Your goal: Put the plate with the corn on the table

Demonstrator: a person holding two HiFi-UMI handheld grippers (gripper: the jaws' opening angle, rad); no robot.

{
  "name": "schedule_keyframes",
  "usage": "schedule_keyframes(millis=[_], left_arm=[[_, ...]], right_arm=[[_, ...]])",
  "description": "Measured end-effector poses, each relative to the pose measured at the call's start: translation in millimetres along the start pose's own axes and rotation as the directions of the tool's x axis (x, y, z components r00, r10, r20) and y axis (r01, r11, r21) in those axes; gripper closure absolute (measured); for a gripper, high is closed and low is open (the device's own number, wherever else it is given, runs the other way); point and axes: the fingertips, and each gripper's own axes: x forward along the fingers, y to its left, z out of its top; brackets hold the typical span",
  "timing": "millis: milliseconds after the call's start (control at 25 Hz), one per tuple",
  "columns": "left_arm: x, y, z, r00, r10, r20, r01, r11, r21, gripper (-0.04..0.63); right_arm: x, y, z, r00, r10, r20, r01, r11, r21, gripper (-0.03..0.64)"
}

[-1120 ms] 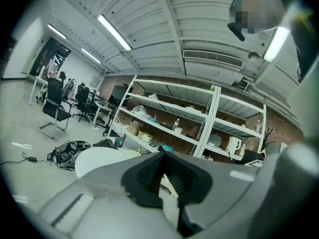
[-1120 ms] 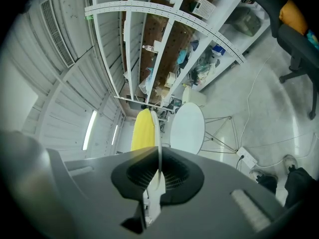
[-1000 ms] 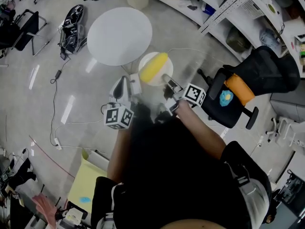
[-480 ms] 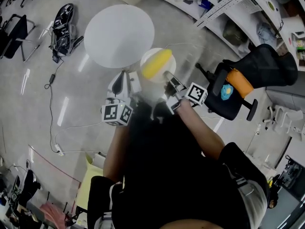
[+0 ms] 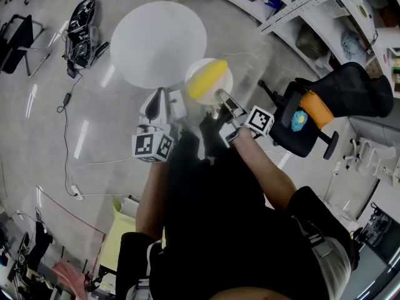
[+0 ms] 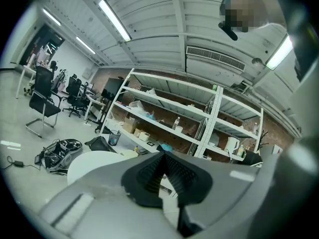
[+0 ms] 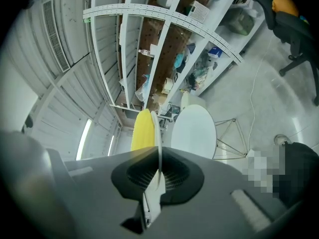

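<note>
Round white bench [image 5: 156, 36] lies at eleven o'clock, so hold your right tool [image 5: 220, 97], clamped tight on the plate [image 5: 225, 84] rim, level lest the corn [image 5: 206, 80] roll off.

— Any print, label or number legible here?
— None. The left marker cube [image 5: 153, 147] and right marker cube [image 5: 259, 120] show only black-and-white squares. Packaging on the shelves [image 6: 159, 100] is too small to read.

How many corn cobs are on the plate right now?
1. The corn lies on the white plate, held by its rim in the right gripper near the round table. Nothing seems hidden.
</note>
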Motion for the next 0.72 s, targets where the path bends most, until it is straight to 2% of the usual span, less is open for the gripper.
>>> schedule_keyframes(millis=[360,720], left_arm=[[32,17,-19,0.997,0.076,0.001,-0.076,0.997,-0.025,0.592],[68,33,-45,0.992,0.123,0.001,-0.123,0.991,-0.059,0.592]], right_arm=[[29,-13,17,0.998,0.043,-0.055,-0.045,0.999,-0.024,0.598],[59,-38,32,0.994,0.041,-0.099,-0.043,0.999,-0.021,0.598]])
